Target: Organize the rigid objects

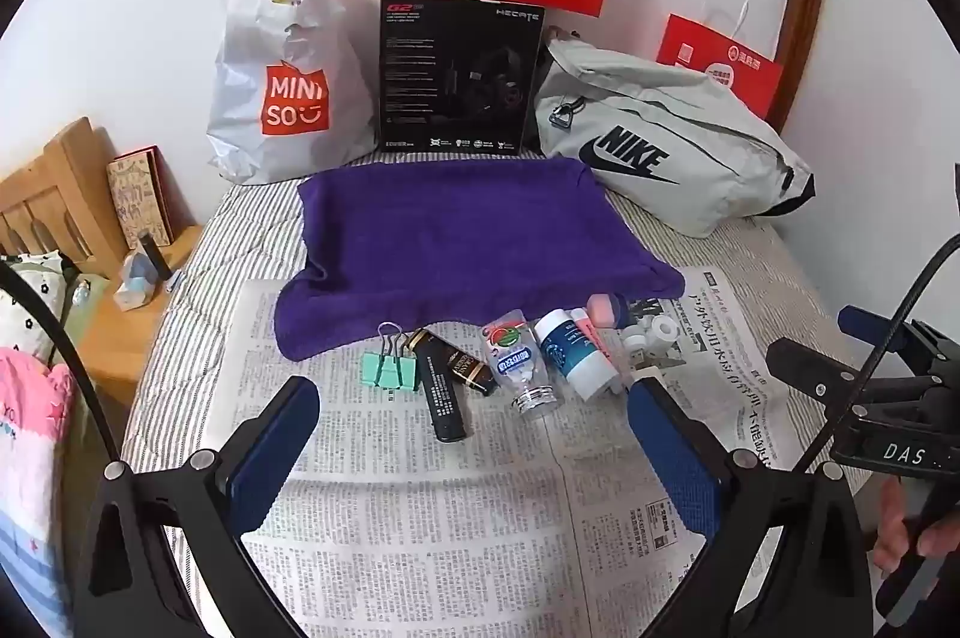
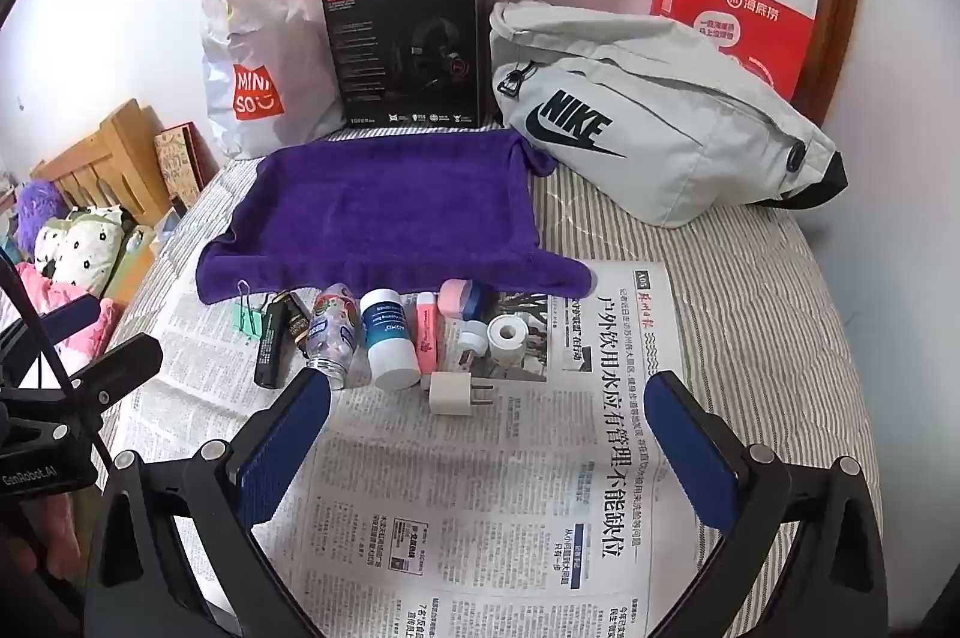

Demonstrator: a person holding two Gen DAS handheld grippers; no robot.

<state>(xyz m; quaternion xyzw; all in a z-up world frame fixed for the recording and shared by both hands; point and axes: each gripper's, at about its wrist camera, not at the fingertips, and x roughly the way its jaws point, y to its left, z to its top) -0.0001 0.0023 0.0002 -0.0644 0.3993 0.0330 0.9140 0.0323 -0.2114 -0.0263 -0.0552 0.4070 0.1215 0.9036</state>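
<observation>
— Bed under newspaper [image 2: 492, 488]; small rigid objects [image 2: 390, 338] lined up beside purple towel [image 2: 384, 212].
— Both hand-held grippers, left [image 1: 474, 428] and right [image 2: 486, 428], spread wide, empty. Best approached singly, squarely.

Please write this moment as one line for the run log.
left gripper: open, empty | right gripper: open, empty | small items: in row on newspaper | purple towel: bare

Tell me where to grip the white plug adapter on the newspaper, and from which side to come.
Grip the white plug adapter across its blocky body, pads on the two flat faces, coming down from above. It lies flat on the newspaper with its metal prongs pointing right, so stay off that end. It sits nearest the open right claw, apart from the white and blue bottle behind it, leaving room for the fingers.
</observation>
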